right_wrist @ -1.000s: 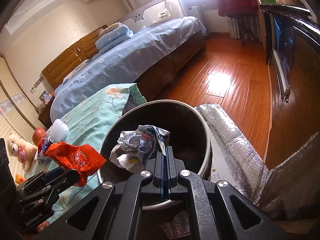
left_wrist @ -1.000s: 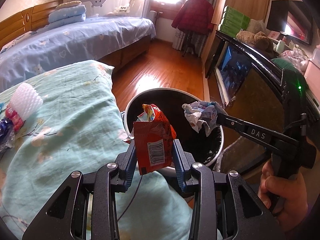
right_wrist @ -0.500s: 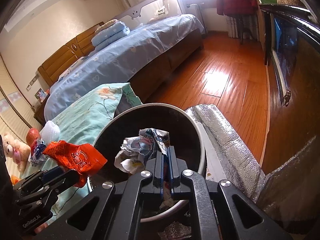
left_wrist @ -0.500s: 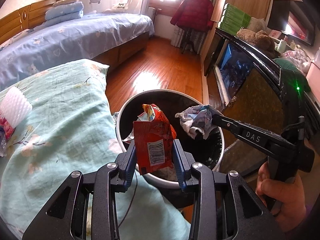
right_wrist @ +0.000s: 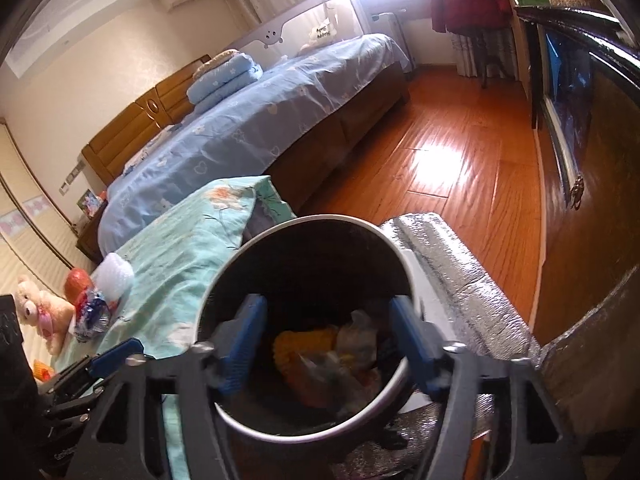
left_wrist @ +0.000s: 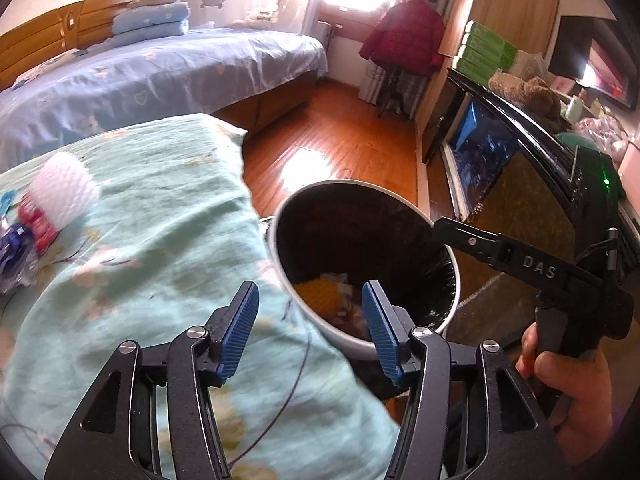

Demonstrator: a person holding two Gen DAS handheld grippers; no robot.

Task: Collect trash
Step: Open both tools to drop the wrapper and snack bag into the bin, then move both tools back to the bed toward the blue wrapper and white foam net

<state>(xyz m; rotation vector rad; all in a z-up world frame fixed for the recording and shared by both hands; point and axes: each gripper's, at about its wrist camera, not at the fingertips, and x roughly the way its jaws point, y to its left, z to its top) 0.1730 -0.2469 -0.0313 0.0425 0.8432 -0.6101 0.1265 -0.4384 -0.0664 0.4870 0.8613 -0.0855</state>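
Note:
A white-rimmed bin (left_wrist: 276, 240) with a black liner stands on the floor beside the green floral bedspread (left_wrist: 152, 248). My left gripper (left_wrist: 310, 292) hangs at its near rim, jaws opening, nothing between the blue pads. My right gripper (right_wrist: 328, 308) is over the bin (right_wrist: 224, 276), jaws also opening and empty; one of its fingers (left_wrist: 472, 240) reaches over the far rim. A yellow piece (right_wrist: 304, 344), crumpled paper (right_wrist: 356, 336) and a reddish wrapper lie in the bin. A white foam net (left_wrist: 64, 192) and wrappers (left_wrist: 16, 248) lie on the bedspread.
A blue-covered bed (left_wrist: 160, 76) stands beyond the wood floor (left_wrist: 340, 128). A black cabinet (left_wrist: 520, 152) runs along the right. A silver foil mat (right_wrist: 448, 264) lies beside the bin. A teddy bear (right_wrist: 36, 308) sits on the bedspread's far end.
Both grippers have opened. The red wrapper has left my left gripper and the crumpled paper my right; both now lie in the bin. The left gripper has shifted left.

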